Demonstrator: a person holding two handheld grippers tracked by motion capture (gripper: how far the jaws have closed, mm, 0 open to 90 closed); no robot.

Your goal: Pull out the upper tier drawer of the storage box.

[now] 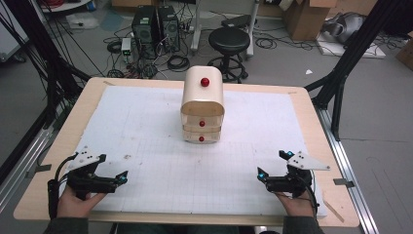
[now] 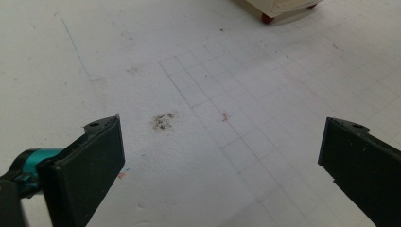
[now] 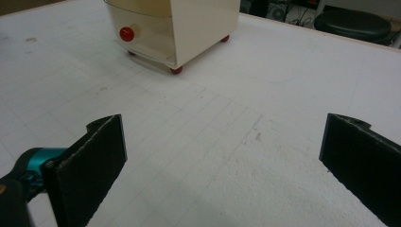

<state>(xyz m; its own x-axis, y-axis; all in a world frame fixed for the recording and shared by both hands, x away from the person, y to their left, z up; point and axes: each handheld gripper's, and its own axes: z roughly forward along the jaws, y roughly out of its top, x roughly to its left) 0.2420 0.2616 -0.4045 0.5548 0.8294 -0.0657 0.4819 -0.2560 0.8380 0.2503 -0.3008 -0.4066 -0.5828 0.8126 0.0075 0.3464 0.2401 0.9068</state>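
Two grippers at rest, low in the frame: left gripper [image 1: 113, 170] at lower left, right gripper [image 1: 273, 165] at lower right, each with jaws spread wide and pinching nothing, probably a ready pose. Well apart from both, at upper centre of the white mat [image 1: 146, 126]: cream drawer chest [image 1: 202, 104], red knobs [image 1: 205, 82] facing forward, drawers apparently closed, easy reach from either side.
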